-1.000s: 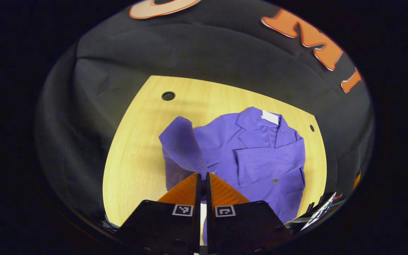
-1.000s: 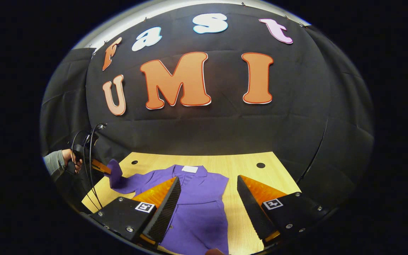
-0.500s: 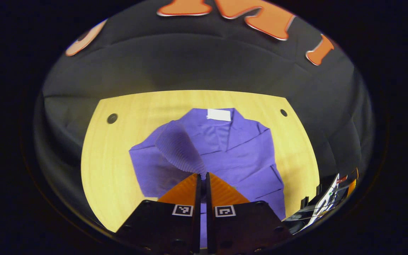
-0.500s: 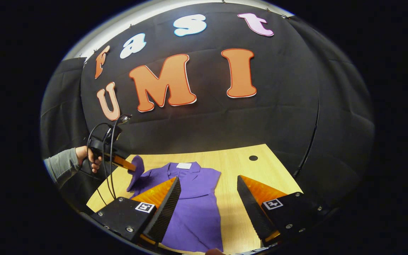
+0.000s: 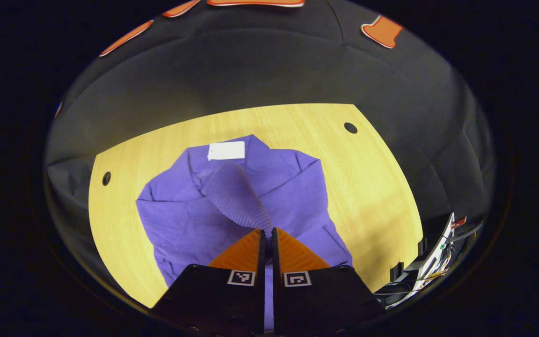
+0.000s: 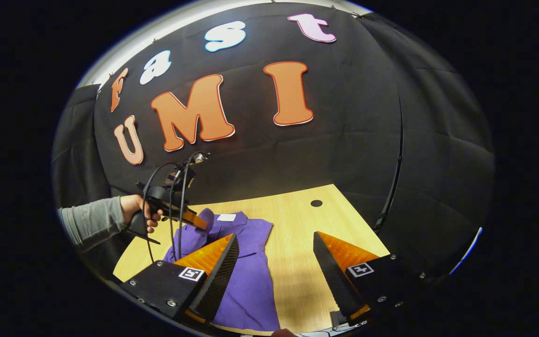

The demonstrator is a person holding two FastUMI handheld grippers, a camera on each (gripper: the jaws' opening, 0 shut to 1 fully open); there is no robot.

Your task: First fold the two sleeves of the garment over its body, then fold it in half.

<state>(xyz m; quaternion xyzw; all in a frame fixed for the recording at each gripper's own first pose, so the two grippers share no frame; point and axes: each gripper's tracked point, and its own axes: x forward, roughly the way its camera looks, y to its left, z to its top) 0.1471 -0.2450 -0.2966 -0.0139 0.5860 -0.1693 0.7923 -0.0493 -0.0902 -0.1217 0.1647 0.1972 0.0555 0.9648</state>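
Garment (image 5: 190, 220): a purple jacket lying collar-up on the wooden table (image 5: 372, 187), its body spread flat, a white label (image 5: 226, 150) at the neck. One sleeve (image 5: 239, 199) is raised off the cloth above the chest, its ribbed cuff end pinched between the left gripper (image 5: 268, 232) fingers, which are pressed together on it. In the right gripper view the same left gripper (image 6: 190, 217) is seen farther off, held by a hand (image 6: 141, 210) in a grey sleeve (image 6: 91, 222) over the garment's collar end, cables looping from it. Right gripper (image 6: 274, 243): fingers spread wide, holding nothing, above the near edge of the table beside the jacket's hem. Two dark round holes (image 5: 350, 127) sit at the table's far corners.
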